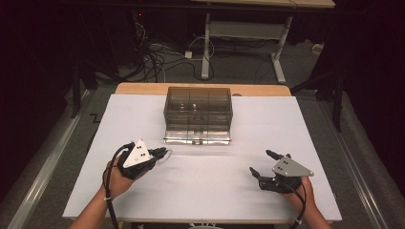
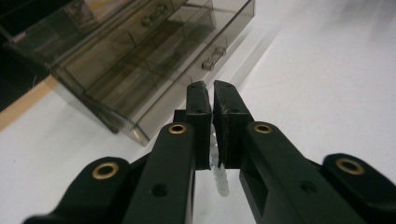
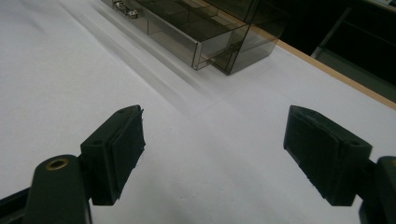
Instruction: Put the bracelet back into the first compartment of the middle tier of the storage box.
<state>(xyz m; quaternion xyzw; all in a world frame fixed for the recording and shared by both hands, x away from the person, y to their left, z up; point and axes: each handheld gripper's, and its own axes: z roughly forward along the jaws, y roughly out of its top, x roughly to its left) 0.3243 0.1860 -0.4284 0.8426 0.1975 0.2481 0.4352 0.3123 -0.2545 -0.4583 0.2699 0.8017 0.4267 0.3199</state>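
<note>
Left gripper [image 2: 208,100] is clamped on a small white ribbed plastic plug [image 2: 219,177], nose aimed at the smoky transparent drawer box [image 1: 198,114] — bottom drawer pulled out, ready to receive it. Right gripper [image 3: 212,154] waits on the white table [image 1: 210,186], jaws wide, empty.

Left gripper [image 1: 160,153] held low, jaws nearly closed, right gripper [image 1: 260,162] beside it, jaws spread wide
</note>
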